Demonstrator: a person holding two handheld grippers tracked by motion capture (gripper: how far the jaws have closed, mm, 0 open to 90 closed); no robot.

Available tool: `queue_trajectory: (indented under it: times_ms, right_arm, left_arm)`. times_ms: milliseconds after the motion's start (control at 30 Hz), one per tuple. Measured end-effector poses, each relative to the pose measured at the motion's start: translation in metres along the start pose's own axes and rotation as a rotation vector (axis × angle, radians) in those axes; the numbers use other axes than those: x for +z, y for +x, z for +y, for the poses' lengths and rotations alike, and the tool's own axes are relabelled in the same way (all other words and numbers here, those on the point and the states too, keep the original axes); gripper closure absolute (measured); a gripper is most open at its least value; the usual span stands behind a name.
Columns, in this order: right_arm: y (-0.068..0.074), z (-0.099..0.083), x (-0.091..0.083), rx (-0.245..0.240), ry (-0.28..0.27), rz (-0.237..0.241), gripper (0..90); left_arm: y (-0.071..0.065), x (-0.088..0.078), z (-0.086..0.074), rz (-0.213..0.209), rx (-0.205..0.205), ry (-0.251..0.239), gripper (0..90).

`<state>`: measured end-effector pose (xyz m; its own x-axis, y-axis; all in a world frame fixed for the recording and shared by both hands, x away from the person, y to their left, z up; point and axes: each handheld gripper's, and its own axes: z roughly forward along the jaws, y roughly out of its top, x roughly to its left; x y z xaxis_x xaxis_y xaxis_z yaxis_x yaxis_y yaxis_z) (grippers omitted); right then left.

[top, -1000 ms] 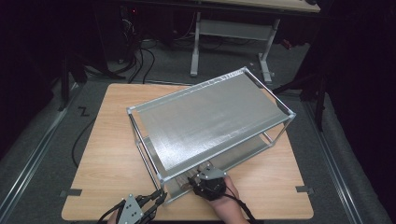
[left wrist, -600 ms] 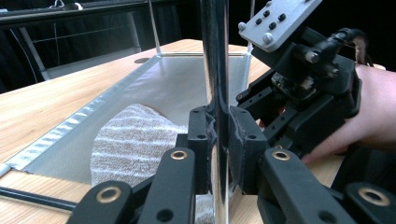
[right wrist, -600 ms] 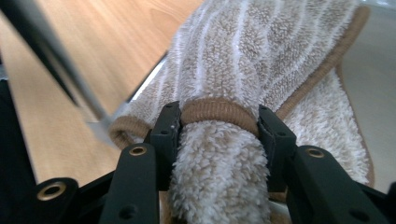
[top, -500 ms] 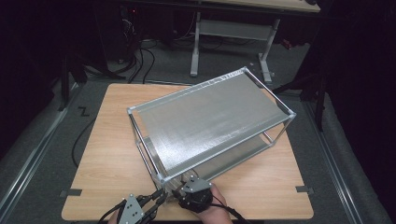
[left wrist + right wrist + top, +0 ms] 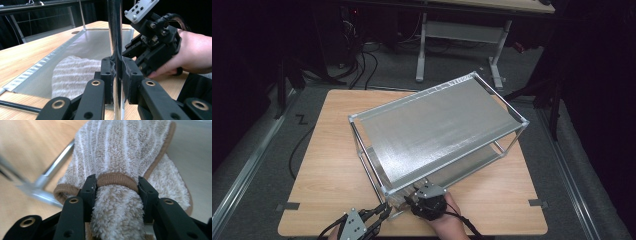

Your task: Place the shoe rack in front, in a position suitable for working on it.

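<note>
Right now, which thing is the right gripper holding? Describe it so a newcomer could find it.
On the wooden table stands a two-tier metal rack. On its lower shelf, at the near corner, lies a towel, pinched by the right gripper. It is fluffy beige terry with white stripes and brown edging.

We take this for a lab or test room set up for recording, not a home. A plain wooden table [image 5: 332, 165] stands alone on grey carpet, with tape marks [image 5: 287, 206] stuck at its near corners. Black cables [image 5: 362, 62] lie loose on the floor at the far left. Beyond the table stands a second desk on white metal legs [image 5: 421, 50], and the room around is dark. On the table a bare two-tier metal shelf rack [image 5: 437, 125] serves as a prop.
</note>
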<state>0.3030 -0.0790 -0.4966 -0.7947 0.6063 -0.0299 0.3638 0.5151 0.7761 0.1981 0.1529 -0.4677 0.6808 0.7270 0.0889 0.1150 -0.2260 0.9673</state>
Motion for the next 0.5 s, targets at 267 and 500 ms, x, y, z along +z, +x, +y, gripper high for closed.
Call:
queue_trajectory:
  times_ms: [267, 500]
  right_arm:
    - [-0.033, -0.007, -0.006, 0.028, -0.001, -0.111, 58.3]
    - [-0.073, -0.016, -0.018, 0.092, 0.013, -0.232, 58.5]
  left_arm:
    - [0.0, 0.0, 0.0, 0.001, -0.004, 0.001, 79.6]
    - [-0.001, 0.0, 0.0, 0.006, -0.009, 0.001, 79.7]
